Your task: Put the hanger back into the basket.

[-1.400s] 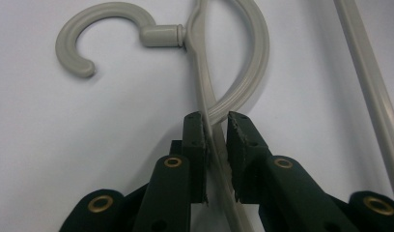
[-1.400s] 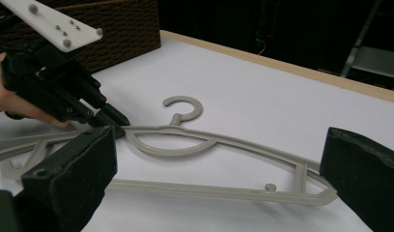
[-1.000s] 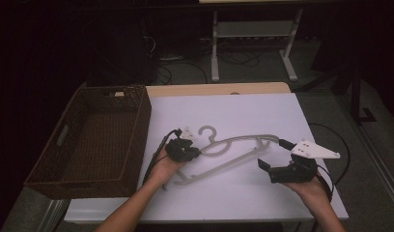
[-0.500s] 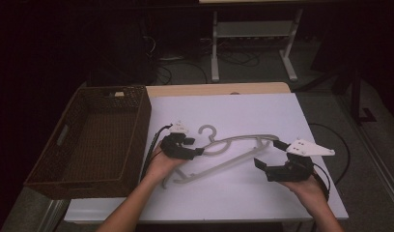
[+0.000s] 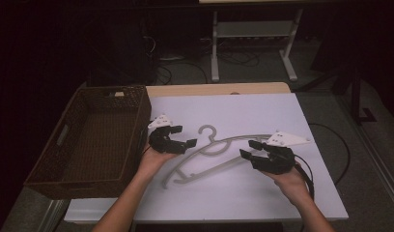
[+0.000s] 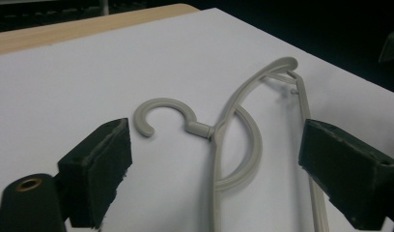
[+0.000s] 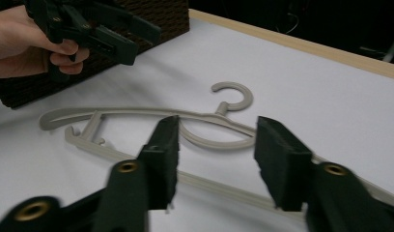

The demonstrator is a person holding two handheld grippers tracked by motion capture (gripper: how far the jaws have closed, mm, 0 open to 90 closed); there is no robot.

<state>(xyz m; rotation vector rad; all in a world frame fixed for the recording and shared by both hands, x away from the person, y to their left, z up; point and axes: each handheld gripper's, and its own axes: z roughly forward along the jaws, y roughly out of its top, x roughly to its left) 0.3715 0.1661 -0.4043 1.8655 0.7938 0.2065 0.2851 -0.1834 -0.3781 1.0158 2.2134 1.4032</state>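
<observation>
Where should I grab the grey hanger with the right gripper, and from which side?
Probably the straight bottom bar of the hanger, coming down from above. The hanger lies flat on the white table, so a thin straight bar is easiest to pinch across. The right gripper already has its open jaws astride that bar. The curved hook lies farther from them.

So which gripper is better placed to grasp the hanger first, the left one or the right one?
Probably the right gripper. In its own view, its open fingers already straddle the lower bar of the hanger. The left gripper, also open, hovers beside the hook, above the sheet.
</observation>
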